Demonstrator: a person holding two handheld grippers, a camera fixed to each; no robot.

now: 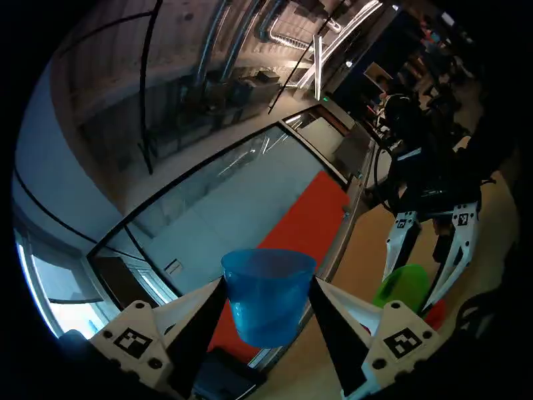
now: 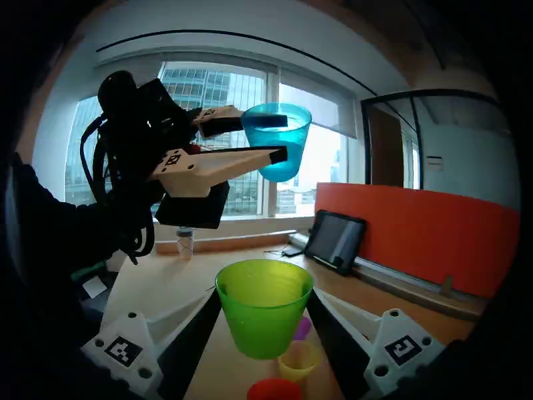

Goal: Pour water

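This is an office: tall windows (image 2: pixel 248 190) look onto city towers (image 2: pixel 220 90), an orange divider screen (image 2: pixel 426 233) runs along the wooden tabletop's (image 2: pixel 160 283) far edge beside a propped tablet (image 2: pixel 336 240), and a glass-walled room (image 1: pixel 240 200) stands under exposed ceiling pipes (image 1: pixel 223 40).

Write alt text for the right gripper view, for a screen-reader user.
The right claw grips an upright green cup at bottom centre; the left claw, high at upper left, holds a blue cup level. Beneath are a wooden table with a yellow cup and a red cup, a tablet beside an orange partition, and windows behind.
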